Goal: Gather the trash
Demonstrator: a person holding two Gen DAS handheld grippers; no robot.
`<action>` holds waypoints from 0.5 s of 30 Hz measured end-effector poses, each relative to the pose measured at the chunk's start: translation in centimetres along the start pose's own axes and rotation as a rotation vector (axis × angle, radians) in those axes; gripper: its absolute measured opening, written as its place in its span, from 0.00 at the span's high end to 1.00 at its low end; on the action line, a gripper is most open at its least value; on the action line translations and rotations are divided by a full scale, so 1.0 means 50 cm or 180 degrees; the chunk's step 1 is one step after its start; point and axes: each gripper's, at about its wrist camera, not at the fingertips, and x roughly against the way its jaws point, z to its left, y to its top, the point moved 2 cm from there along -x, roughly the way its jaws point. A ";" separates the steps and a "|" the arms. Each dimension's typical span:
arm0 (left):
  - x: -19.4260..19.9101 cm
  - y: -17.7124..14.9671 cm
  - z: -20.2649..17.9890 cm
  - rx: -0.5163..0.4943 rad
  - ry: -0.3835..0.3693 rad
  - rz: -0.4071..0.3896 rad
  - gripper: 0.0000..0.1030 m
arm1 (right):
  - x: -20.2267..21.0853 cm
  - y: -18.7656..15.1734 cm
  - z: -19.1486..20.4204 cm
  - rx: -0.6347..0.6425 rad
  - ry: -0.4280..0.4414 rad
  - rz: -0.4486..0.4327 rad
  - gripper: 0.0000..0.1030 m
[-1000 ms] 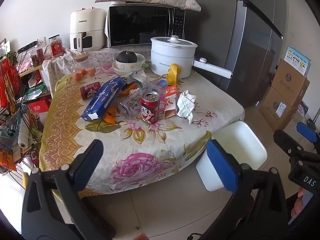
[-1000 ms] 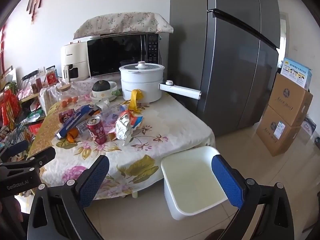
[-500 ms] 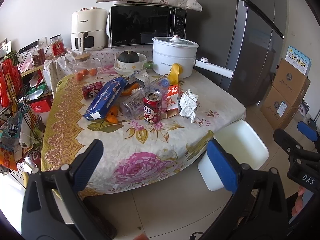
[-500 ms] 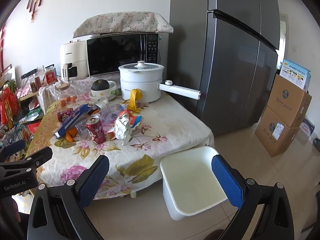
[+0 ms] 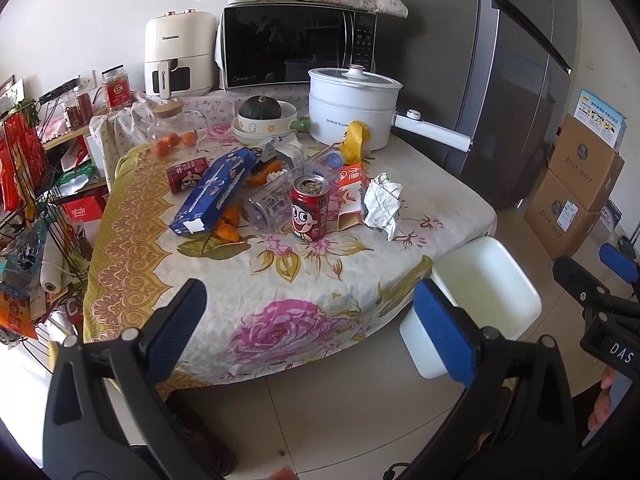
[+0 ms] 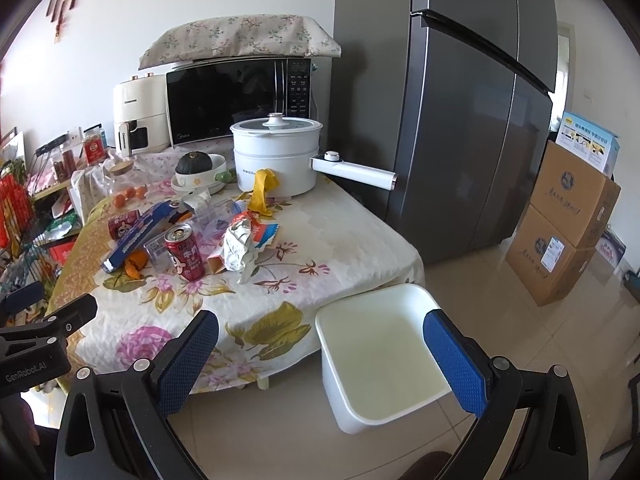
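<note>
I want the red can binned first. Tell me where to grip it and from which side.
Grip the red can across its round middle, coming level from the near table edge: it stands upright, that side is free, while a clear bottle and carton crowd it behind.

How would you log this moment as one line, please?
stage: approach | left gripper: open, empty | right gripper: open, empty | white bin: empty

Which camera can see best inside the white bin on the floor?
The right wrist view: the bin sits close and whole, its bare inside showing. In the left wrist view the bin is partly hidden by the left gripper's finger and the tablecloth.
</note>
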 end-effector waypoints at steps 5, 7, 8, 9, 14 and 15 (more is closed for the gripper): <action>0.000 0.000 0.001 0.0007 -0.0011 0.0010 0.00 | 0.000 0.000 -0.003 -0.0017 -0.0007 -0.0001 0.00; -0.001 -0.002 0.000 0.0005 -0.0016 0.0016 0.00 | 0.000 0.000 -0.004 -0.0024 -0.0011 -0.0002 0.00; -0.001 -0.002 0.000 0.0005 -0.0020 0.0017 0.00 | 0.000 0.000 -0.005 -0.0027 -0.0013 0.0001 0.00; -0.003 -0.003 -0.001 0.0001 -0.0020 0.0019 0.00 | 0.000 0.000 -0.004 -0.0029 -0.0013 0.0002 0.00; -0.004 -0.004 -0.001 0.0005 -0.0027 0.0029 0.00 | 0.000 -0.001 -0.004 -0.0025 -0.0012 0.0008 0.00; -0.004 -0.004 -0.001 0.0007 -0.0030 0.0032 0.00 | 0.000 -0.001 -0.003 -0.0025 -0.0012 0.0008 0.00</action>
